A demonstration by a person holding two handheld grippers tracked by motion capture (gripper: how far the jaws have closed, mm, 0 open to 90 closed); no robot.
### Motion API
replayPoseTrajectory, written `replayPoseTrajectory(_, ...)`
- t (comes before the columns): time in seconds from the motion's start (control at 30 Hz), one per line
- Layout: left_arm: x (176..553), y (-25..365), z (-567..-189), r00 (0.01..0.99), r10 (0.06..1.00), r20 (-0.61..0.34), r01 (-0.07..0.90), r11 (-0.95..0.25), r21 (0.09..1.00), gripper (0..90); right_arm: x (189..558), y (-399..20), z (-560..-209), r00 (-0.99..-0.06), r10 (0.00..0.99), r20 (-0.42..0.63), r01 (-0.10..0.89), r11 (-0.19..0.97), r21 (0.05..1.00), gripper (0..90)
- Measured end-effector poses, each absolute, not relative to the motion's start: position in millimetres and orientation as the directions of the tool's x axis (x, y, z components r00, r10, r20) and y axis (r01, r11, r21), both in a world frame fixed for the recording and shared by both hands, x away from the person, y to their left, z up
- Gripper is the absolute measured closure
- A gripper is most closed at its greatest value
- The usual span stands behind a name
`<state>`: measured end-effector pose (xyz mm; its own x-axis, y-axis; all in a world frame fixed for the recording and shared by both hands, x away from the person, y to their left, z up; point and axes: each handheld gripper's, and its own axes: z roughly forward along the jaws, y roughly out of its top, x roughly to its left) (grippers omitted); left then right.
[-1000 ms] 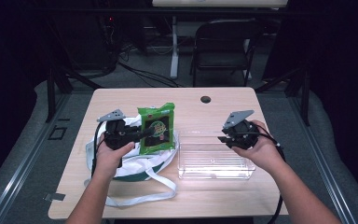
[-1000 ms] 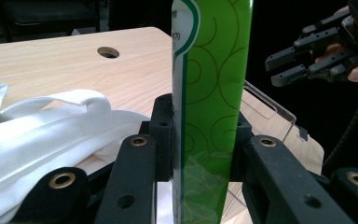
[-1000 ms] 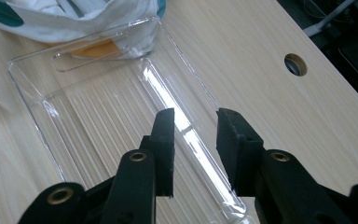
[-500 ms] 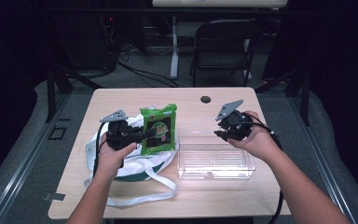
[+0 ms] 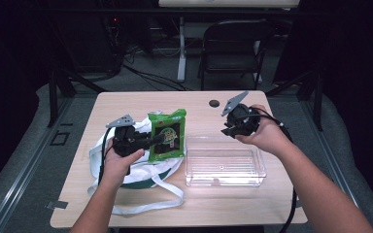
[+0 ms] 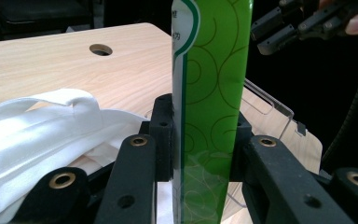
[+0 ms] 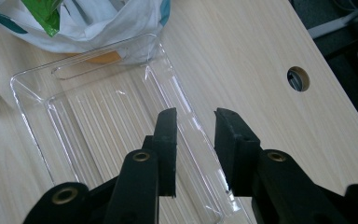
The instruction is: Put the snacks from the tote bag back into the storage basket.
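A green snack packet (image 5: 167, 136) stands upright above a white cloth bag (image 5: 141, 170). My left gripper (image 5: 156, 140) is shut on its lower edge. In the left gripper view the packet (image 6: 212, 93) fills the gap between the jaws of the left gripper (image 6: 200, 116). My right gripper (image 5: 227, 130) hangs in the air over the far edge of a clear plastic tray (image 5: 190, 162). In the right gripper view the right gripper (image 7: 195, 121) is open; its jaws have just been closing with nothing between them, the tray (image 7: 28, 77) below.
The wooden table has a round cable hole (image 5: 214, 103) at its far side. A black chair (image 5: 233, 43) stands beyond the table. The bag's white straps (image 5: 150, 204) trail toward the near edge. The right gripper (image 6: 284, 28) shows behind the packet in the left gripper view.
My right gripper has risen and shifted a little toward the table's middle, tilting its plate up. The left gripper and the packet have stayed where they were.
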<state>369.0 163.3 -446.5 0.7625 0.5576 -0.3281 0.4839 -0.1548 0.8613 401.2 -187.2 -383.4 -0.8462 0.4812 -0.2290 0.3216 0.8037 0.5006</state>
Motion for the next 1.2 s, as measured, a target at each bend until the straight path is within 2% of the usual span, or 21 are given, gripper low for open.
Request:
replayPoseTrajectory(0.23, 367.7, 160.9, -445.8, 0.771, 0.549, -0.323, 0.476, -0.159, 0.865, 72.2, 415.0, -183.7, -371.2, -0.874, 0.453, -0.173, 0.328, 0.815, 0.478, 70.1)
replayPoseTrajectory(0.47, 367.3, 158.6, -446.2, 0.771, 0.55, -0.32, 0.479, -0.171, 0.861, 72.2, 422.6, -178.1, -362.2, -0.888, 0.419, -0.19, 0.311, 0.851, 0.423, 68.6)
replayPoseTrajectory(0.73, 365.9, 156.1, -445.4, 0.78, 0.538, -0.319, 0.473, -0.172, 0.864, 72.2, 428.0, -174.1, -352.4, -0.897, 0.41, -0.165, 0.316, 0.857, 0.407, 68.5)
replayPoseTrajectory(0.97, 365.2, 150.4, -447.0, 0.787, 0.528, -0.32, 0.474, -0.183, 0.861, 72.2, 424.3, -163.4, -342.2, -0.931, 0.324, -0.166, 0.245, 0.896, 0.371, 69.8)
replayPoseTrajectory(1.2, 363.3, 146.2, -446.6, 0.795, 0.516, -0.32, 0.469, -0.188, 0.863, 72.2, 421.5, -153.6, -331.0, -0.947, 0.275, -0.164, 0.2, 0.907, 0.37, 65.5)
